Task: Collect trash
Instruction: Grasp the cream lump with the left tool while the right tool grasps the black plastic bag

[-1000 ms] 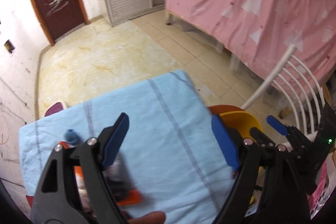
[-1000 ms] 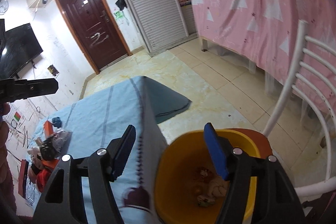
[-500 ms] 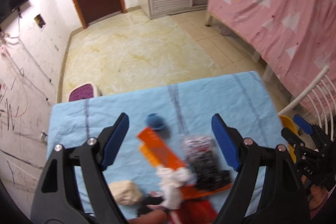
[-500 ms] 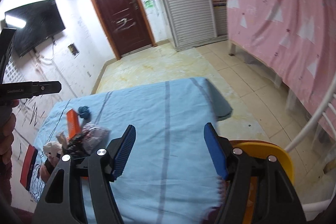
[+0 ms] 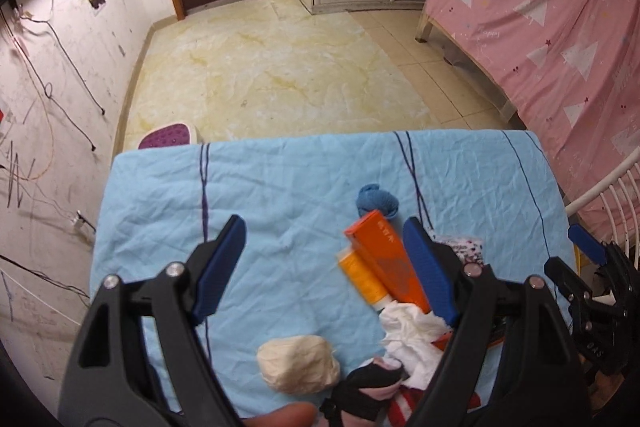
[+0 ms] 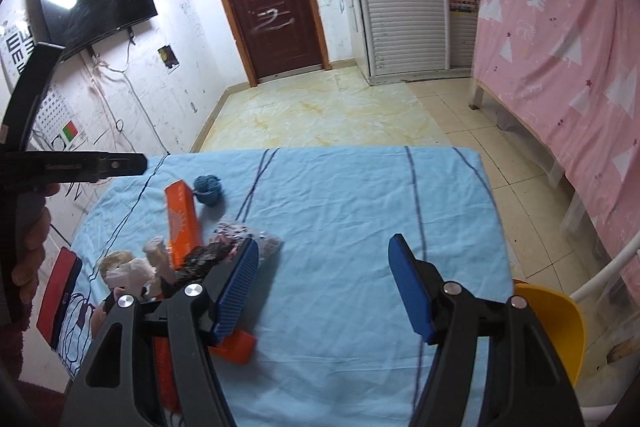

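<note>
Both grippers hang over the blue-sheeted table [image 6: 360, 211] with jaws spread wide, nothing between them: the left gripper [image 5: 326, 267] by the litter, the right gripper [image 6: 322, 287] over bare cloth. The trash sits bunched together: an orange box [image 5: 386, 259], crumpled tissue [image 5: 412, 331], a beige wad [image 5: 298, 363], a blue yarn ball [image 6: 207, 189]. A yellow bin [image 6: 554, 327] stands just beside the table's right edge.

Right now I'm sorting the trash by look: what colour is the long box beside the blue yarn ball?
Orange; the long box shows best in the left wrist view.

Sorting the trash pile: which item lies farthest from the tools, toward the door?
The blue yarn ball, alone beyond the orange box; everything else clusters nearer.
</note>
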{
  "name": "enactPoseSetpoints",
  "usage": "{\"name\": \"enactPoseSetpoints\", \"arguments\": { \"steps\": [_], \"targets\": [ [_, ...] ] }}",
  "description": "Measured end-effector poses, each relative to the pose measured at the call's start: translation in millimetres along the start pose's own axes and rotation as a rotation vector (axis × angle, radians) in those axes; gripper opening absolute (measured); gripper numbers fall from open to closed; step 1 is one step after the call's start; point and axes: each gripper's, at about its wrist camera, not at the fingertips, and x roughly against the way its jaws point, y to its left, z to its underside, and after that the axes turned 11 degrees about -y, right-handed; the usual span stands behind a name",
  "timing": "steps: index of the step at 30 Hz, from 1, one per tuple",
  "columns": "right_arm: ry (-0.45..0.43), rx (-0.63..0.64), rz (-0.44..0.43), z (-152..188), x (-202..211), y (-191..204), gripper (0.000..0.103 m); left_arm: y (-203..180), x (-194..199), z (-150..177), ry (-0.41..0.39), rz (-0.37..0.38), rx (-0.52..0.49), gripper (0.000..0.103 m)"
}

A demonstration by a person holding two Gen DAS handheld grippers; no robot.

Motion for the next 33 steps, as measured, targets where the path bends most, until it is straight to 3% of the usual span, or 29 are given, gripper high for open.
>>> {"name": "enactPoseSetpoints", "arguments": {
  "steps": [12,25,33],
  "targets": [
    [0.035,0.049,-0.104,9.9,-3.4,45.3,0.061,30.4,-11.7,33.3,0.087,-0.009,0.004,0.077],
    [0.091,0.061,-0.124,25.9,-20.5,60.9,0.061,45.9,-6.9,81.0,0.214,0.104,0.011,0.077],
    [0.082,0.079,-0.119,29.1,-22.6,68.1,0.061,35.5,-9.1,89.0,0.211,0.128,0.014,0.075]
  ]
}}
